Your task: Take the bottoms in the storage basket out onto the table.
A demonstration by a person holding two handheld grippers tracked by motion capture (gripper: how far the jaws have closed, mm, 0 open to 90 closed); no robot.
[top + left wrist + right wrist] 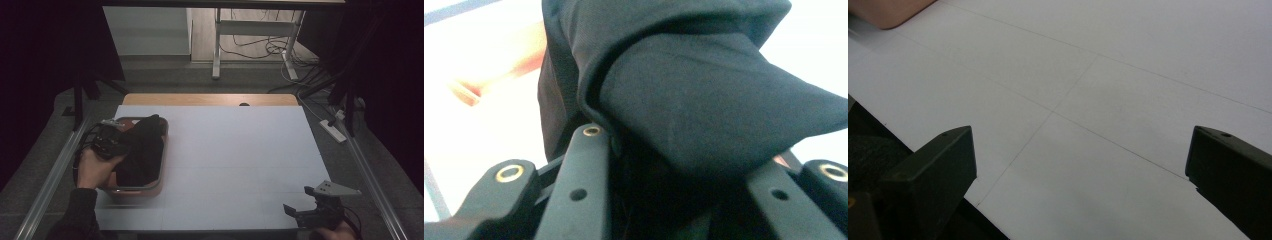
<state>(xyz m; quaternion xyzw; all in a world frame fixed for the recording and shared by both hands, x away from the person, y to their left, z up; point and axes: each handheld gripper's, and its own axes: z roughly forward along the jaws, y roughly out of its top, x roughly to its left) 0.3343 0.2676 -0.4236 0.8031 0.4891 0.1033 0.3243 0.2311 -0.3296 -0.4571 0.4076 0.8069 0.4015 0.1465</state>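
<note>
A black cloth [145, 150] lies bunched in a reddish-brown tray [150, 189] at the left of the white table [235, 145]. My left gripper [112, 142] reaches into the tray from its left side and is shut on the cloth. In the left gripper view the cloth's thick folds [704, 100] bulge up between the two black jaws, with my left gripper [684, 155] clamped on them. My right gripper [300, 201] rests near the table's front right corner. Its jaws stand wide apart over bare table, so my right gripper [1080, 160] is open and holds nothing.
A corner of the tray [893, 12] shows at the top left of the right gripper view. A wooden edge [210, 99] borders the table's far side. Beyond it are a desk frame [217, 45] and cables [300, 75] on the floor. Metal rails [50, 180] run along both sides.
</note>
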